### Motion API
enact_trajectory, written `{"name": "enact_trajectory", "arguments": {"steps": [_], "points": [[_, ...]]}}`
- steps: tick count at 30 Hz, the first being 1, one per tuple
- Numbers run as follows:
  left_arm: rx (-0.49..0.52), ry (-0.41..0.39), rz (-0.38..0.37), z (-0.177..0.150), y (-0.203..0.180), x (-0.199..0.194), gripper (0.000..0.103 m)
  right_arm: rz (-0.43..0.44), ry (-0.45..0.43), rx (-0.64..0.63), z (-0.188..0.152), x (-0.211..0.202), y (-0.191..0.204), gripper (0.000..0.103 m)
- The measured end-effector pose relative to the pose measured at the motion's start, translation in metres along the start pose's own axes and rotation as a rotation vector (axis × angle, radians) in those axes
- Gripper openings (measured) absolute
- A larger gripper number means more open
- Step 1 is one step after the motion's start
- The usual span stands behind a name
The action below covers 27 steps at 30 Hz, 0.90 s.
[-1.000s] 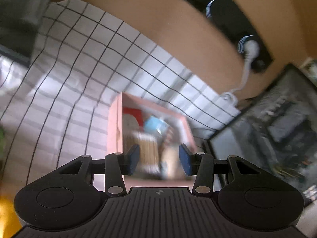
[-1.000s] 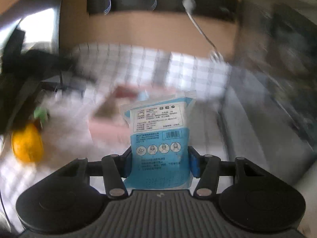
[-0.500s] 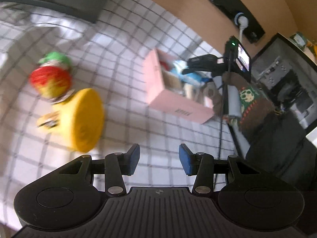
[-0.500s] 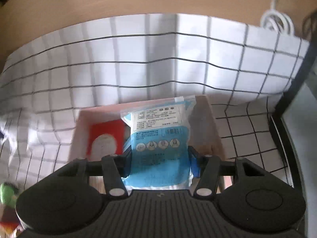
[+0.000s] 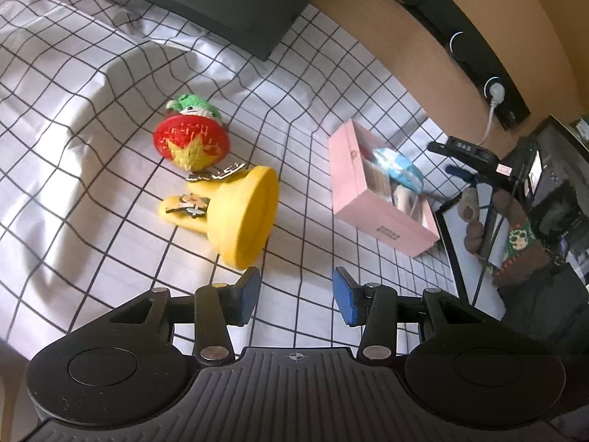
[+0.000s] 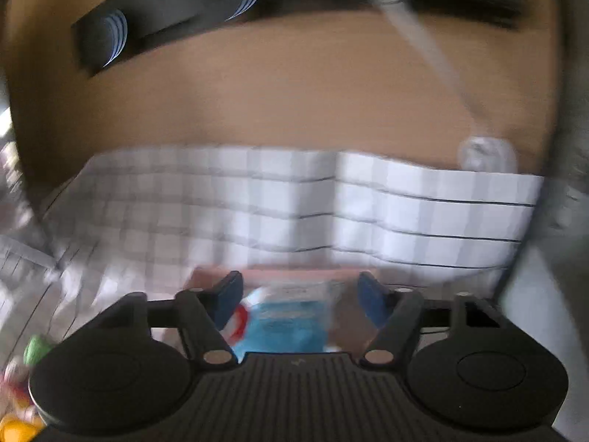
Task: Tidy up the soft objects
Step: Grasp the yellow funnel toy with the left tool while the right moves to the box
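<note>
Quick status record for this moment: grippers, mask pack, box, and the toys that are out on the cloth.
left gripper: open, empty, above the checked cloth
right gripper: open, above the box; view blurred
blue mask pack: in the pink box, released
yellow toy: lying on cloth, outside box
red and green knitted toy: on cloth beside the yellow one

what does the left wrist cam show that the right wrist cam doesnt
Only the left wrist view shows the open left gripper, the yellow toy whole, and the red and green knitted toy sharply, both lying on the checked cloth. Only the right wrist view, which is blurred, shows the open right gripper from behind. Both show the pink box with the blue mask packet in it.
</note>
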<state>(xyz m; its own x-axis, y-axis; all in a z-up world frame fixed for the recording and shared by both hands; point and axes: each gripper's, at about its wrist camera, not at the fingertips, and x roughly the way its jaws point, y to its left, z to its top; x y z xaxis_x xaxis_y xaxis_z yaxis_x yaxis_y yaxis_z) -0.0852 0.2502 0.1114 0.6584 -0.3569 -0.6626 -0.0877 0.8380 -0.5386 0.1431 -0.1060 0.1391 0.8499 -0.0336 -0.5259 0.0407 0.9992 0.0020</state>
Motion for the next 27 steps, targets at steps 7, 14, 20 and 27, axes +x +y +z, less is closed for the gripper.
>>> {"name": "enact_trajectory", "arguments": {"steps": [7,14,20,27], "points": [[0.008,0.017,0.051,-0.002,0.005,-0.002,0.048,-0.081,0.127,-0.044,-0.01,0.041,0.014,0.052],[0.007,-0.05,0.125,0.02,0.015,-0.006,0.048,0.027,-0.043,-0.281,-0.027,-0.032,0.082,0.078],[0.198,-0.046,0.284,0.043,-0.003,0.043,0.048,0.118,-0.066,-0.411,-0.063,-0.063,0.135,0.078],[0.271,0.018,0.338,0.053,0.003,0.092,0.035,0.159,-0.007,-0.465,-0.095,-0.084,0.148,0.078]]}}
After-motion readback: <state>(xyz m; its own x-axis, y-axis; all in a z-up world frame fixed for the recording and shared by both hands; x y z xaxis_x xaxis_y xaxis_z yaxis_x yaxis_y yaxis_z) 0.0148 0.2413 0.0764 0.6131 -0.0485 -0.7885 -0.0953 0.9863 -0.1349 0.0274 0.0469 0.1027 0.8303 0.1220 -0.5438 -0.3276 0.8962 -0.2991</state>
